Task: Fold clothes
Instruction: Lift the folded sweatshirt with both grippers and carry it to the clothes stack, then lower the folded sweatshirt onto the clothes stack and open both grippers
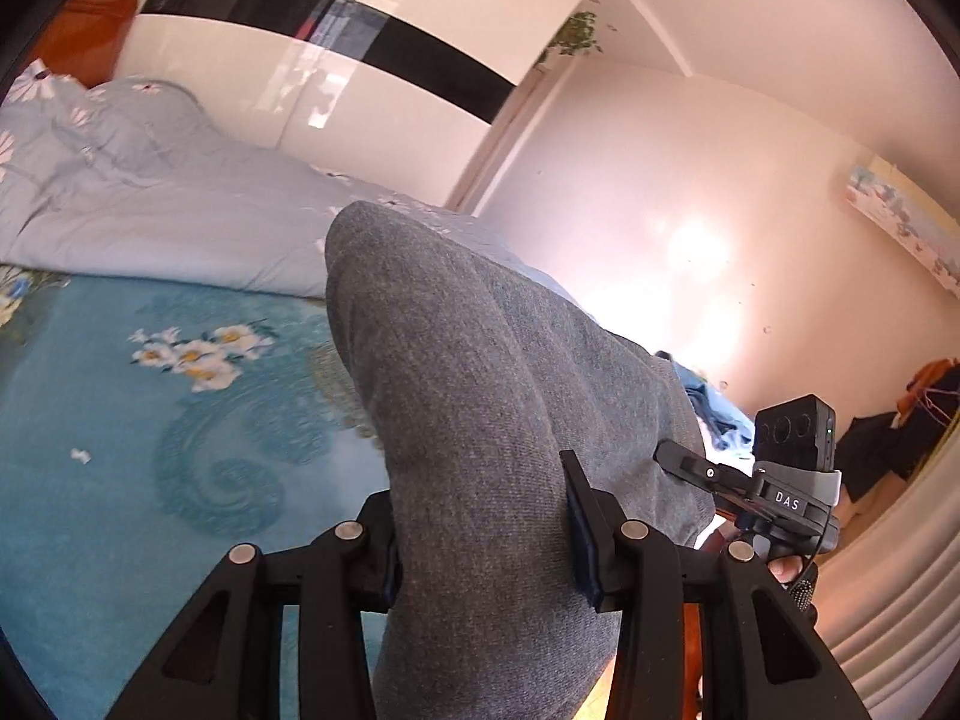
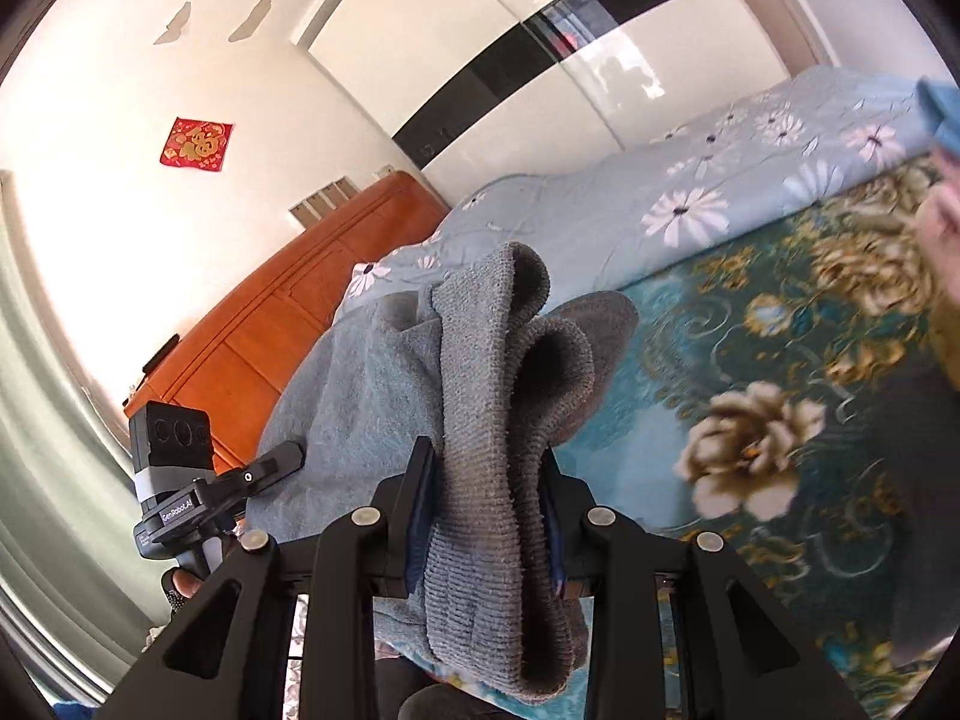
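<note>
Left wrist view, L to R: teal floral-print bed sheet (image 1: 120,420) is lying under a pale blue flowered quilt (image 1: 150,210) bunched toward the glossy white wardrobe w/ black band (image 1: 360,30). The left gripper (image 1: 483,534) is pinching a grey knit garment (image 1: 480,390), jaws pressing on a thick fold, cloth hanging above the bed. Right wrist view: orange wooden headboard (image 2: 288,324) is sitting at left; the right gripper (image 2: 486,516) is clamping the garment's ribbed edge, jaws squeezing it, over the sheet.
</note>
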The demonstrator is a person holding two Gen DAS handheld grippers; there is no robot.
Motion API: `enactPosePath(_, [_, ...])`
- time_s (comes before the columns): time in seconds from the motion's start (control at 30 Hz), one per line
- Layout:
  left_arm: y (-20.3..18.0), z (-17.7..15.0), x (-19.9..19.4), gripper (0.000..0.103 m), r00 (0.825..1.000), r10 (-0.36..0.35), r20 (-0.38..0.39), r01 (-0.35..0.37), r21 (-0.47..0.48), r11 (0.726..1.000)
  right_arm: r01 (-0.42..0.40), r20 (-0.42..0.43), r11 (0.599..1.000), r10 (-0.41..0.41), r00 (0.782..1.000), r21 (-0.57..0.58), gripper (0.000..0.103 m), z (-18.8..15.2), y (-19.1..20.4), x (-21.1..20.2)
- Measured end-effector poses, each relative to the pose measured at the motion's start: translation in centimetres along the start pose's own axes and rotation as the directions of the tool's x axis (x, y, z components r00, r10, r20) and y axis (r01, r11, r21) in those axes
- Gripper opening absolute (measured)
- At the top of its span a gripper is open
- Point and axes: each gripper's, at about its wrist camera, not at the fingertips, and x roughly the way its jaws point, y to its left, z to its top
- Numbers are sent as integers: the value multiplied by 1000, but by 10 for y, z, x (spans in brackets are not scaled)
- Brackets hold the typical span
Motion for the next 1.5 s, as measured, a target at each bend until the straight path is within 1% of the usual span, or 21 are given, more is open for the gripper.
enactPosePath(0.07, [-38,21,22,45,999,-44,-10,45,42,998,50,52,999,-49,997,-14,32,23,-7,-41])
enactPosePath(0.13, [-78,43,46,45,996,-91,-23,92,82,992,94,117,995,-92,989,-16,32,46,-13,-85])
enactPosePath(0.23, [-133,75,85,45,986,-156,-53,161,122,979,171,198,985,-163,967,-25,32,80,-21,-145])
enactPosePath(0.33, [-189,96,122,45,977,-199,-77,209,161,964,229,236,973,-224,945,5,32,107,-40,-194])
enactPosePath(0.4, [-219,106,146,45,966,-244,-84,255,171,952,269,246,963,-262,933,7,32,121,-54,-222])
enactPosePath(0.47, [-242,111,172,45,947,-302,-108,315,140,939,313,255,950,-307,917,16,32,132,-70,-245])
enactPosePath(0.53, [-260,109,204,45,933,-328,-146,346,118,931,355,254,934,-354,900,44,32,142,-87,-264])
enactPosePath(0.6, [-274,102,234,45,923,-346,-172,366,102,925,400,257,914,-402,879,65,32,151,-103,-277])
enactPosePath(0.67, [-281,94,258,45,913,-363,-189,383,81,920,437,252,897,-440,862,74,33,156,-117,-284])
enactPosePath(0.73, [-279,83,280,45,906,-368,-210,386,51,921,446,229,889,-457,859,100,33,153,-138,-285])
enactPosePath(0.8, [-268,69,302,45,896,-362,-257,376,8,926,451,197,883,-469,861,130,33,144,-165,-280])
enactPosePath(0.87, [-255,52,322,46,890,-343,-302,356,-12,934,468,137,868,-490,861,166,34,134,-193,-268])
enactPosePath(0.93, [-243,40,334,46,891,-322,-321,338,-8,941,498,68,845,-518,853,196,37,121,-220,-256])
enactPosePath(0.97, [-238,35,337,46,893,-311,-325,327,-4,945,497,53,842,-517,854,209,38,116,-230,-254])
enactPosePath(1.03, [-232,31,341,48,894,-304,-330,320,-6,947,467,58,853,-492,869,235,40,109,-246,-254])
enactPosePath(1.1, [-229,29,338,48,889,-316,-331,333,-7,943,443,72,861,-473,878,251,43,107,-252,-254])
enactPosePath(1.13, [-230,30,334,49,887,-323,-330,342,0,940,439,78,863,-470,879,252,43,107,-252,-254])
enactPosePath(1.23, [-232,33,323,49,892,-327,-313,360,51,932,480,81,849,-507,858,221,45,110,-244,-255])
enactPosePath(1.37, [-235,38,300,49,914,-308,-264,359,172,917,535,93,827,-554,827,172,50,110,-231,-261])
enactPosePath(1.43, [-238,42,290,49,930,-285,-234,338,235,911,559,100,815,-575,812,149,51,110,-224,-265])
enactPosePath(1.5, [-242,47,286,49,936,-275,-220,329,267,906,584,107,802,-596,796,127,51,110,-217,-268])
